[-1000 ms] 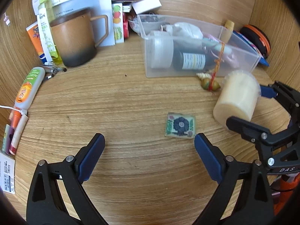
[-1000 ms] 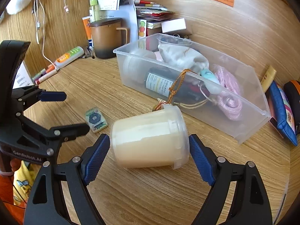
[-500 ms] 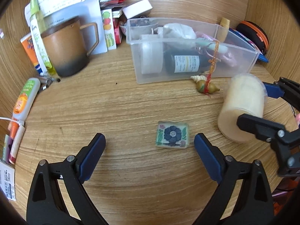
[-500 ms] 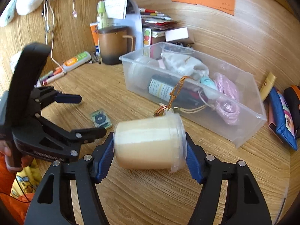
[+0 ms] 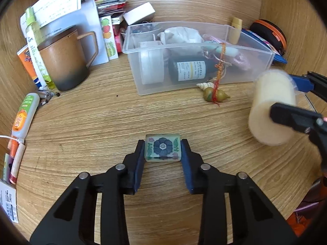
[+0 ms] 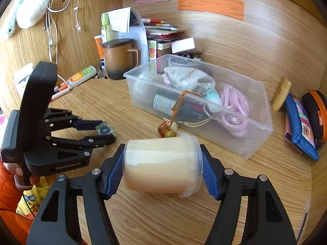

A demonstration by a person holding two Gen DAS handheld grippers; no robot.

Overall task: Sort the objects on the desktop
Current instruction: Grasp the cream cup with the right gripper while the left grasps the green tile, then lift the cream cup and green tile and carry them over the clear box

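Observation:
A small glass tile with a blue flower (image 5: 162, 148) lies on the wooden desk, and my left gripper (image 5: 162, 143) is closing on it, its blue pads pressing both sides. In the right wrist view the same tile (image 6: 104, 129) sits between the left gripper's (image 6: 103, 131) tips. My right gripper (image 6: 162, 157) is shut on a cream-filled plastic jar (image 6: 161, 167), held sideways just above the desk. In the left wrist view that jar (image 5: 271, 106) hangs at the right. A clear bin (image 5: 196, 45) with a bottle, pouch and cord stands behind.
A shell charm on a red string (image 5: 214, 94) lies before the bin (image 6: 255, 138). A brown mug (image 5: 65, 61), tubes and papers crowd the back left. Zip pouches (image 6: 300, 122) lie at the right wall. A person's hand in an orange sleeve (image 6: 12, 175) holds the left gripper.
My left gripper moved up to the flower tile and its jaws closed from wide open onto it. My right gripper's jaws closed on the cream jar and raised it slightly.

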